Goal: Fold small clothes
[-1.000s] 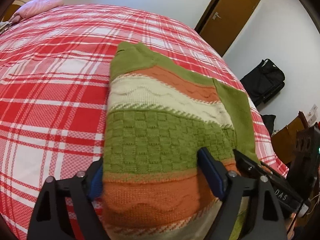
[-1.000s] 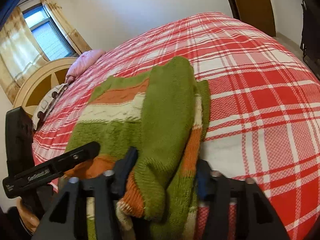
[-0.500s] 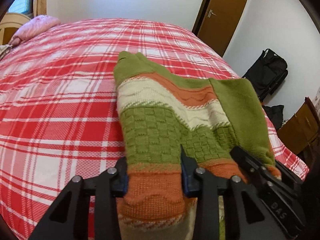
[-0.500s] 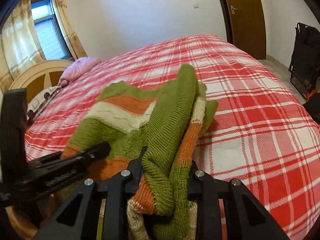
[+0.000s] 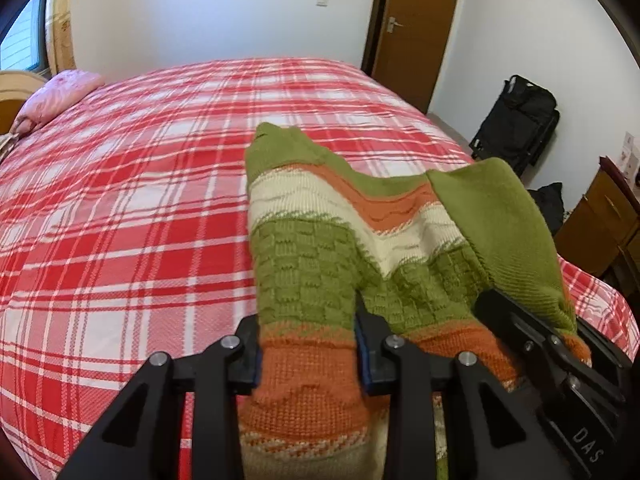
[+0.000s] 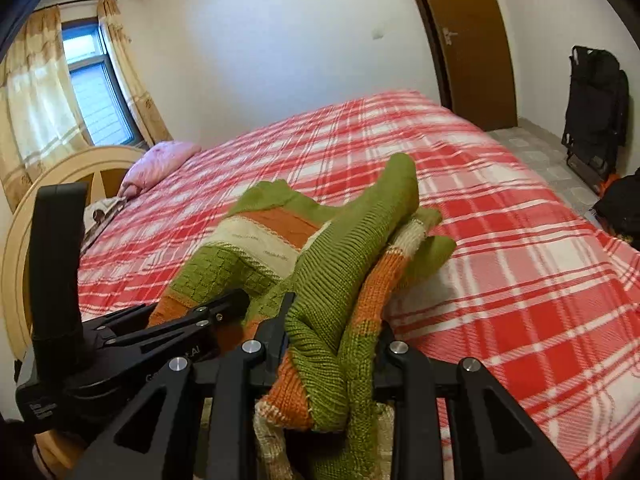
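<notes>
The sweater (image 5: pixel 320 248) lies on the bed (image 5: pixel 132 208), its long axis running straight away from both grippers: hem nearest, green neck end farthest toward the door (image 5: pixel 416 28). A green sleeve (image 6: pixel 352 248) lies folded lengthwise over its right side. The left gripper (image 5: pixel 308 352) is closing on the orange hem band, pads already pressing the knit from both sides. The right gripper (image 6: pixel 332 344) is clamped on the bunched sleeve and hem at the right corner. Both hold the same near edge, side by side, neither nearer the far end. I judge the coming fold must carry the hem forward along that axis, toward the neck. A pink pillow (image 5: pixel 60 96) sits well apart, at the headboard (image 6: pixel 60 176).
</notes>
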`<state>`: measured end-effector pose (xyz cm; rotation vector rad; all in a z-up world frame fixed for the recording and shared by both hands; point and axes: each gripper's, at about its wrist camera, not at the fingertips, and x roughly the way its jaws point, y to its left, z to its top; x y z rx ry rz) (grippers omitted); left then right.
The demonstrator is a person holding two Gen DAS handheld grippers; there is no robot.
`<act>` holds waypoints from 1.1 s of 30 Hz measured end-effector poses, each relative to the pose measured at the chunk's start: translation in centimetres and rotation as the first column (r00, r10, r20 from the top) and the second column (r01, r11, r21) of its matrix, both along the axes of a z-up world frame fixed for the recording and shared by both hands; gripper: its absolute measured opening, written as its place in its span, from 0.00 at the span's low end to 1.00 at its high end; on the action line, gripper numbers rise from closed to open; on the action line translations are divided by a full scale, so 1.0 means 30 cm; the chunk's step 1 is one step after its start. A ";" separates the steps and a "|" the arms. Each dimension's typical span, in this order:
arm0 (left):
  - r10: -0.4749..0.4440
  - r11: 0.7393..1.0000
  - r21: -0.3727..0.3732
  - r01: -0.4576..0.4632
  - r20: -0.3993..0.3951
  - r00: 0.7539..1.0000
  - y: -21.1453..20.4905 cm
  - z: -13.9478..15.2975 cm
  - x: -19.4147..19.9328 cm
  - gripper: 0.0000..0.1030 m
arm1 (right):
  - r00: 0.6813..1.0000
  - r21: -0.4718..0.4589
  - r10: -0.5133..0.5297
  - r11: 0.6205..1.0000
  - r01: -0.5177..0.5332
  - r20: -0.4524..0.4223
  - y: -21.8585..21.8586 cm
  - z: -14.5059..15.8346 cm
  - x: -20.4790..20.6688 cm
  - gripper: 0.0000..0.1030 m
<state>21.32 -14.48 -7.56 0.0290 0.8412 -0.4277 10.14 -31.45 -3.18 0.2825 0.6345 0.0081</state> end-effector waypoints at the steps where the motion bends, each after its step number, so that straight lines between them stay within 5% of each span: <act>1: -0.014 1.000 -0.001 0.014 0.011 1.000 -0.014 0.008 -0.008 0.33 | 1.000 -0.006 -0.007 1.000 0.007 0.009 -0.003 0.008 -0.014 0.27; 11: -0.145 0.989 0.007 0.145 0.076 0.987 -0.212 0.056 -0.065 0.33 | 0.983 -0.002 -0.172 0.985 0.173 0.066 -0.152 0.048 -0.156 0.27; 18: -0.268 0.963 0.060 0.262 0.131 0.955 -0.395 0.056 -0.106 0.32 | 0.946 0.033 -0.315 0.949 0.313 0.075 -0.276 0.029 -0.245 0.27; 33: -0.306 0.947 0.135 0.293 0.087 0.948 -0.525 -0.033 -0.106 0.37 | 0.893 0.129 -0.443 0.884 0.450 -0.080 -0.420 -0.163 -0.272 0.27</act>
